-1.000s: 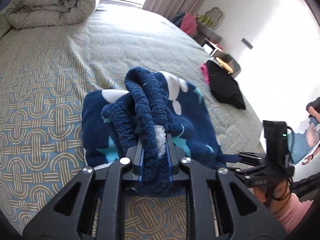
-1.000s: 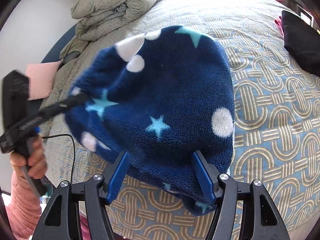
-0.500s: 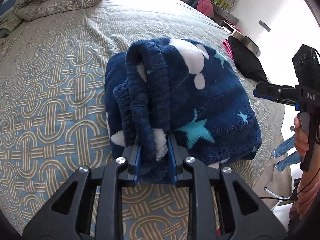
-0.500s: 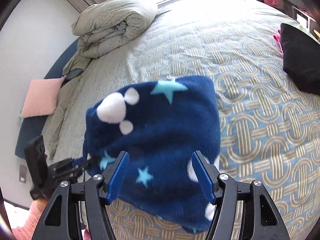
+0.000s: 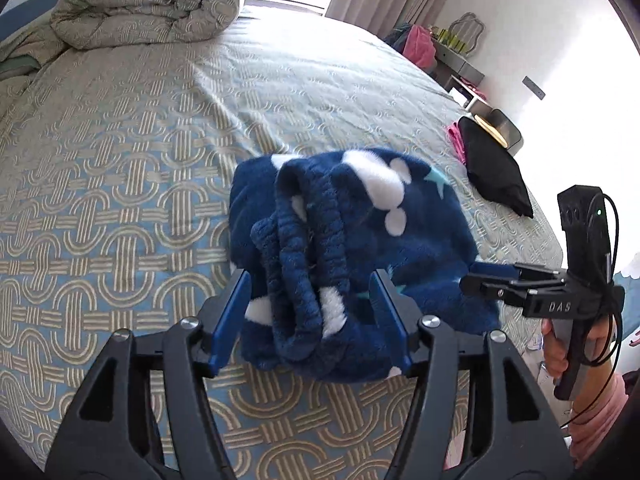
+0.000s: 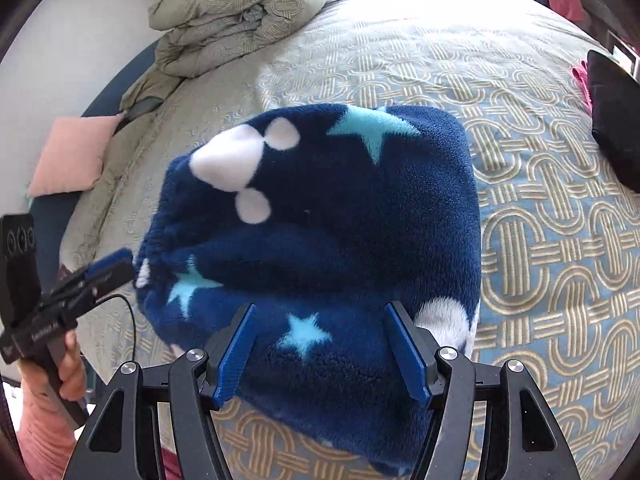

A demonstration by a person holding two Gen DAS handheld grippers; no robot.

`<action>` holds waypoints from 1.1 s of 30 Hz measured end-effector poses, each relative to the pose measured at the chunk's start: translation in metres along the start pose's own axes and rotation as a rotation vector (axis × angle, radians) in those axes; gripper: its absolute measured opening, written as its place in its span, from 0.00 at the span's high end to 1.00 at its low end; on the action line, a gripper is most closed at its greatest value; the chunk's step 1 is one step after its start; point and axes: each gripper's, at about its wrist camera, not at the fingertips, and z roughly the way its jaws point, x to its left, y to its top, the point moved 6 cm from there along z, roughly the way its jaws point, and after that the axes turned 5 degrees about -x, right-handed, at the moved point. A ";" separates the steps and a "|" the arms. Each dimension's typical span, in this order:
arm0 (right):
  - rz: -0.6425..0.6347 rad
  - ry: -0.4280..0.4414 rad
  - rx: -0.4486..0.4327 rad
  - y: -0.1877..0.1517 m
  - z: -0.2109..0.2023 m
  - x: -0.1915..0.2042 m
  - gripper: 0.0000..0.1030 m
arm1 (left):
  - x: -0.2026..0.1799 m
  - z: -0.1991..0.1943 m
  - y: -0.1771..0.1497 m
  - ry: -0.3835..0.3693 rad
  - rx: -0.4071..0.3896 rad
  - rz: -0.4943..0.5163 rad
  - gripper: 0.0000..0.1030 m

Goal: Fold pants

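The folded fleece pants (image 5: pixel 360 248) are bulking up near the bed's (image 5: pixel 120 184) front edge. Patterned bedspread is lying open left of and beyond them. A rolled duvet (image 5: pixel 148 4) is blocking the far corner, and a black garment (image 5: pixel 494 172) is occupying the right edge.

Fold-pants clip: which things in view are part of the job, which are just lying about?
In the job:
- blue fleece pants, folded on the bed
- left gripper, opening
- right gripper, open

Lying about:
- rolled duvet
- black garment
- pink pillow
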 end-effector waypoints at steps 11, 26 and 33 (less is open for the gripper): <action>0.032 0.024 0.038 -0.027 0.002 0.001 0.35 | -0.038 0.081 0.006 0.099 0.093 0.204 0.65; 0.041 -0.006 -0.062 0.001 -0.025 -0.015 0.36 | -0.031 0.051 -0.020 0.121 0.072 0.233 0.49; 0.040 -0.096 -0.013 -0.014 0.002 -0.031 0.37 | -0.023 0.065 -0.029 0.186 0.080 0.288 0.47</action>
